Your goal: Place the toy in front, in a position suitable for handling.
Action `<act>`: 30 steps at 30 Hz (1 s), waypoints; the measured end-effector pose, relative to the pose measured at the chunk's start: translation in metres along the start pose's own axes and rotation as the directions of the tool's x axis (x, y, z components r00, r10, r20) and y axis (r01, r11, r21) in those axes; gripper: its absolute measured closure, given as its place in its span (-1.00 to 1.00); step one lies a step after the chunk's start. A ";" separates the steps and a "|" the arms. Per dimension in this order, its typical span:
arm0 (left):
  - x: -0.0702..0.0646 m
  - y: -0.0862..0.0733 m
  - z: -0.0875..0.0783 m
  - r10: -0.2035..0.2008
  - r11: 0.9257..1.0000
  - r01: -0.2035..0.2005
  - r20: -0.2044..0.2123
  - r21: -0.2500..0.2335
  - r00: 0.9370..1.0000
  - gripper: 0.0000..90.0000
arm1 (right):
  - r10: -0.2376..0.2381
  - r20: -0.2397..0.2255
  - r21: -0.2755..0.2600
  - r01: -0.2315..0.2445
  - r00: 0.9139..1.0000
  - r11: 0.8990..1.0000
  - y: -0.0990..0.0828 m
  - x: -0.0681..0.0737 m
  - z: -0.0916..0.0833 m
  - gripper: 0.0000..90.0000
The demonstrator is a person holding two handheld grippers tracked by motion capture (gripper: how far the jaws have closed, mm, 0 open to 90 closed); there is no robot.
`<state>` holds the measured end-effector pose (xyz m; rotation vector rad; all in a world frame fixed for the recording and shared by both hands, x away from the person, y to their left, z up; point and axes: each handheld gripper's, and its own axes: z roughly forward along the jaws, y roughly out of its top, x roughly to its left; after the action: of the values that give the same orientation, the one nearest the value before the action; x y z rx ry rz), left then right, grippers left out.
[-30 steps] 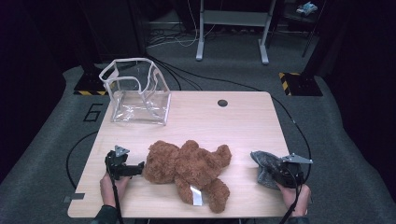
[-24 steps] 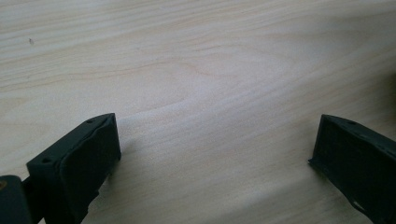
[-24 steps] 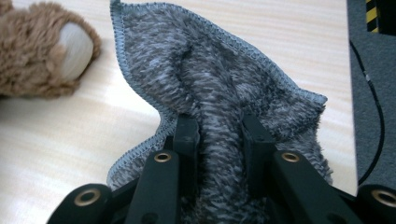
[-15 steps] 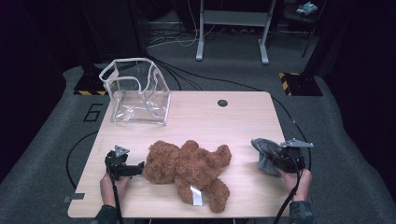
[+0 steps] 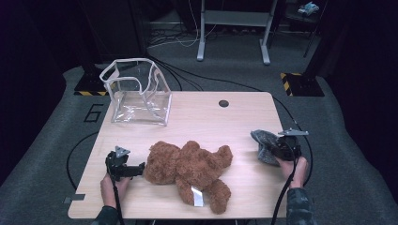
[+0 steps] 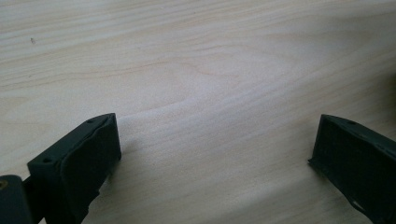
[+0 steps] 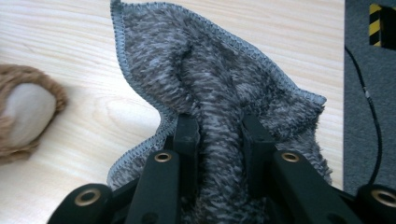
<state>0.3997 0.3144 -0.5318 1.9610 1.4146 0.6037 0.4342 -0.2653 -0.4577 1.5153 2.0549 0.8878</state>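
Grey cloth [image 7: 219, 88] clamped in the right claw [image 7: 219, 135] near the tabletop's [image 5: 206, 117] right edge.

A bunched fold is pinched between the jaws; the cloth's lower part is hidden behind them. The left claw [image 6: 210, 154] is held apart over bare wood, its tips cut off at the frame, beside the brown teddy bear [image 5: 192, 166], well apart from the cloth. A clear bag [image 5: 138, 93] is seen at the far left.

Left claw [image 6: 215, 154] agape — right claw [image 7: 219, 135] clenched.

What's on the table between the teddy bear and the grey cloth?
Nothing: bare tabletop separates the teddy bear from the grey cloth in the high view.
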 end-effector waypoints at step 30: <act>0.000 0.001 0.001 -0.004 1.000 0.004 0.001 -0.004 1.000 -0.97 | 0.040 0.050 0.050 -0.042 0.998 0.998 0.001 -0.008 0.029 -0.35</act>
<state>0.4008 0.3143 -0.5317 1.9544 1.4154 0.6035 0.4571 -0.2662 -0.4776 1.5950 2.0328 0.8115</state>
